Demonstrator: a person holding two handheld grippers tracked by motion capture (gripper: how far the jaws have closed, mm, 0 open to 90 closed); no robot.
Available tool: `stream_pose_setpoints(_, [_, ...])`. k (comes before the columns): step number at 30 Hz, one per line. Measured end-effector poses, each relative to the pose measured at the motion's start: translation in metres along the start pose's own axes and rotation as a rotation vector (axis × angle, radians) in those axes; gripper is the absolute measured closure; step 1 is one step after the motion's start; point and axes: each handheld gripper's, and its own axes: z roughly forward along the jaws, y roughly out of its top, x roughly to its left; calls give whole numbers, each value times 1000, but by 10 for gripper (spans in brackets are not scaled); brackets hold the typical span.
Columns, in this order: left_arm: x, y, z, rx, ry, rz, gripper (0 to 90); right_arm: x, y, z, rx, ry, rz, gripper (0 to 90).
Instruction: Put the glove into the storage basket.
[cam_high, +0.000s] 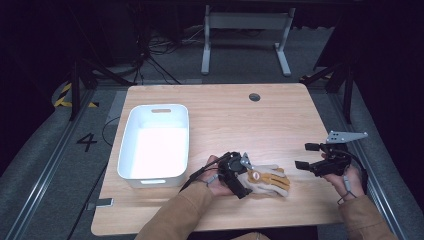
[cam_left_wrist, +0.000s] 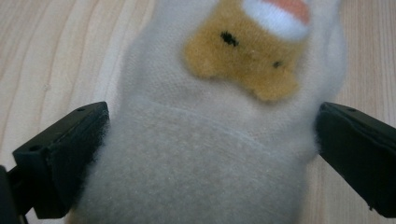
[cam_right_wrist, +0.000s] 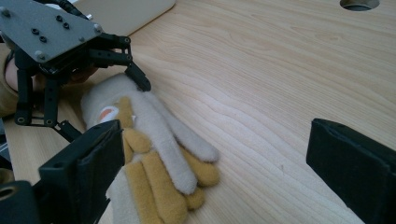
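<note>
Up at the surface's left edge sits the white rectangular plastic bin (cam_high: 154, 142), rounded at the corners, a slot handle cut into its far wall, and its smooth inside looks bare and bright. Just to its right, close to the near edge of the pale wood-grain surface (cam_high: 280, 120), lies the fuzzy cream and mustard-yellow knitted glove (cam_high: 267, 180), flat on the wood, fingers pointing right. The left hand-held gripper (cam_high: 240, 181) is down on the glove's cuff end; in the left gripper view its black jaws stand either side of the woolly cuff (cam_left_wrist: 205, 158), pads pressing into the fluff on both flanks, so it's clamped on the glove. That view shows a mustard bear face with two small dark eyes stitched on the cream knit. Over on the right, near the surface's right edge, the right hand-held gripper (cam_high: 306, 156) hangs above the wood with its jaws spread wide and nothing between them, well apart from the glove's fingertips. In the right gripper view the glove's fingers (cam_right_wrist: 163, 154) show stacked cream over yellow, soft and plump. A round grey cable hole (cam_high: 254, 97) sits near the far edge. Nothing stands between bin and glove.
</note>
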Motion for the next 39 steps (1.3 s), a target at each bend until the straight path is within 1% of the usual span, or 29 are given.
stream_pose_setpoints(4, [0, -1, 1, -1, -7, -3, 0, 0, 0, -1, 0, 1, 3, 53])
stream_pose_setpoints(9, [-2, 0, 3, 21, -4, 2, 1, 0, 0, 0, 1, 2, 3, 59])
stream_pose_setpoints(11, [-3, 1, 5, 29, 7, 11, 27, 0, 0, 0, 3, 3, 1, 69])
stream_pose_setpoints(13, [-4, 3, 5, 41, 17, 8, 42, -1, -1, 0, 1, 10, 5, 82])
stream_pose_setpoints(14, [-4, 4, 5, 41, 23, 16, 49, -1, -1, 0, 1, 12, 10, 83])
stream_pose_setpoints(15, [-5, 5, 5, 48, 25, 10, 57, -1, -1, 0, 2, 12, 9, 84])
stream_pose_setpoints(17, [-5, 6, 6, 53, 32, 16, 68, -2, -2, 0, 4, 10, 12, 89])
stream_pose_setpoints(19, [-6, 8, 6, 68, 33, 16, 76, -2, -2, 0, 4, 12, 12, 93])
stream_pose_setpoints(20, [-6, 9, 6, 71, 36, 25, 77, -2, -2, 0, 3, 10, 10, 94])
stream_pose_setpoints(22, [-7, 11, 5, 94, 30, 43, 91, -2, -2, 0, 3, 6, 6, 95])
stream_pose_setpoints(25, [-9, 13, 5, 113, 26, 37, 105, -1, -2, 0, -3, 1, 6, 95])
stream_pose_setpoints(27, [-9, 14, 4, 115, 22, 39, 125, -1, -2, 0, -4, 0, 5, 97])
stream_pose_setpoints(31, [-11, 15, 2, 115, 28, 31, 219, -1, -2, 0, -4, -5, 3, 100])
stream_pose_setpoints(32, [-12, 15, 1, 115, 23, 28, 247, -1, -2, 0, -6, -6, 2, 100])
stream_pose_setpoints(33, [-13, 15, 0, 114, 23, 37, 285, -1, -2, -1, -10, -2, 1, 100])
stream_pose_setpoints(36, [-15, 16, -2, 120, 21, 42, 402, 0, -1, -3, -30, -6, -1, 103])
stream_pose_setpoints(39, [-17, 17, -3, 126, 26, 37, 511, -1, -1, -5, -40, -10, 1, 106])
